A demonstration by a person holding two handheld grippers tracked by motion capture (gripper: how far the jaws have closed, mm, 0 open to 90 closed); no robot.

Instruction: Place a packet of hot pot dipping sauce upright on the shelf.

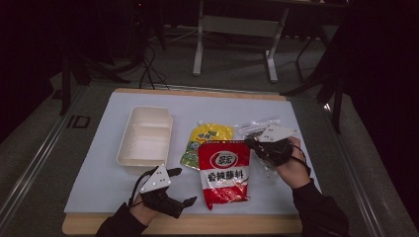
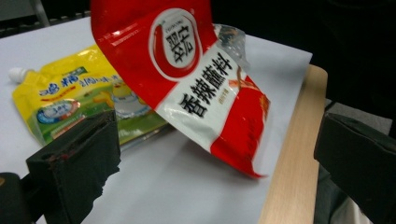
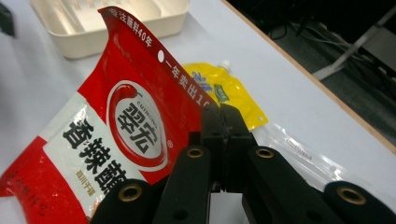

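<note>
I saw the table point(image 1: 99, 187), covered by a white sheet, spread across the middle of the high view with its wooden edge along the bottom. On it, left of centre, sat the cream tray point(image 1: 145, 136), which also showed at the upper left of the right gripper view point(image 3: 84, 37).

Next in size was the red pouch point(image 1: 224, 173), at the centre of the high view, just right of the tray. In the left gripper view point(image 2: 196, 79) its upper part was lifted off the sheet and only its lower corner came down near the table's wooden edge. In the right gripper view point(image 3: 116, 135) it took up the left half of the frame.

The yellow spouted pouch point(image 1: 210, 140) lay flat just above the red one, partly under it. A clear plastic bag point(image 1: 257, 127) lay to the right of the yellow pouch.

My right gripper point(image 1: 254, 144), right of centre, had its jaws clenched on the red pouch's top right edge; the right gripper view point(image 3: 225, 135) showed them pressed together on the pouch's rim. My left gripper point(image 1: 182, 185), at the lower left of centre, stood with its jaws released, wide apart, and nothing between them.
</note>
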